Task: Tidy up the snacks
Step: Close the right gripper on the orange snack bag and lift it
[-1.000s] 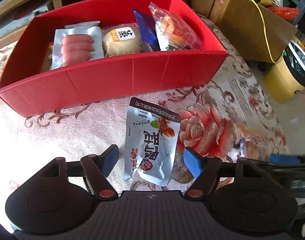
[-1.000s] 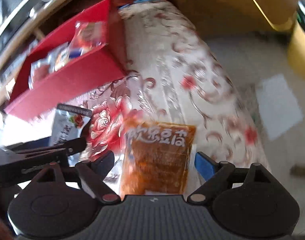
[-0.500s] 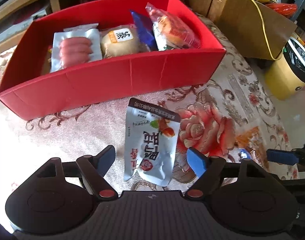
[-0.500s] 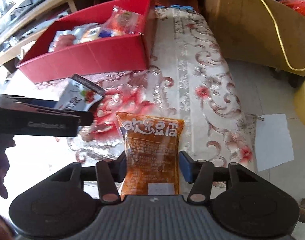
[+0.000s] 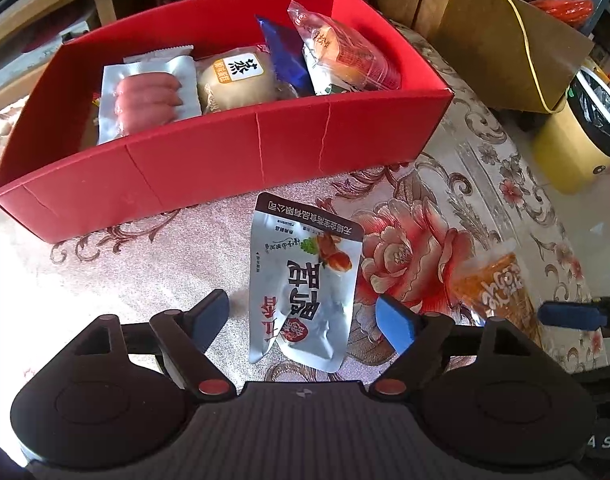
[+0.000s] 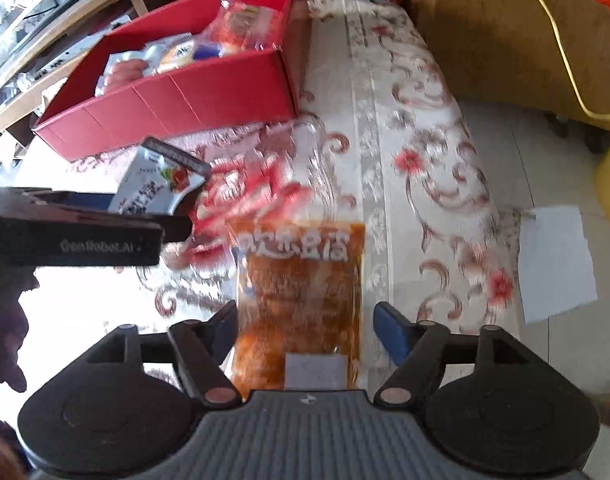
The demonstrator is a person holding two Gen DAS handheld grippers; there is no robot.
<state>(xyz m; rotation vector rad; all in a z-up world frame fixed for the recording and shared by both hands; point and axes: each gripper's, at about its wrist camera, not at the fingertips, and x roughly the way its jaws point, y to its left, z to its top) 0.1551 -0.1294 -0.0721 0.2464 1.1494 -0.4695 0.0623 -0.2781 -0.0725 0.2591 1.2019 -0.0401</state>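
We see a silver foil pouch [image 5: 303,288] lying flat on the floral-clothed surface [image 5: 457,200], just in front of the red box [image 5: 225,160] and between the spread fingers of the left hand-held gripper [image 5: 309,316]. That gripper is released, its blue pads clear of the pouch on both sides. The pouch has a dark band with white characters along its far edge, large black characters across the middle, red characters nearer us, and a picture of red pieces with a green sprig; we cannot read the writing with confidence.

The orange snack packet [image 6: 301,300] sits between the fingers of the right hand-held gripper [image 6: 305,330]. It is clear plastic over orange-red contents, with white rounded characters near its top and a pale label at the near end. The view is blurred, so we cannot tell whether this gripper is clenched on the packet or only beside it.

Inside the box lie a vacuum pack of pink sausages [image 5: 149,98], a round brown bun-like pack [image 5: 235,80] with a white label bearing a black character, a blue wrapper [image 5: 285,56] and a clear bag with red print [image 5: 341,56].

The left gripper's side reads "GenRobot.AI" in the right wrist view.
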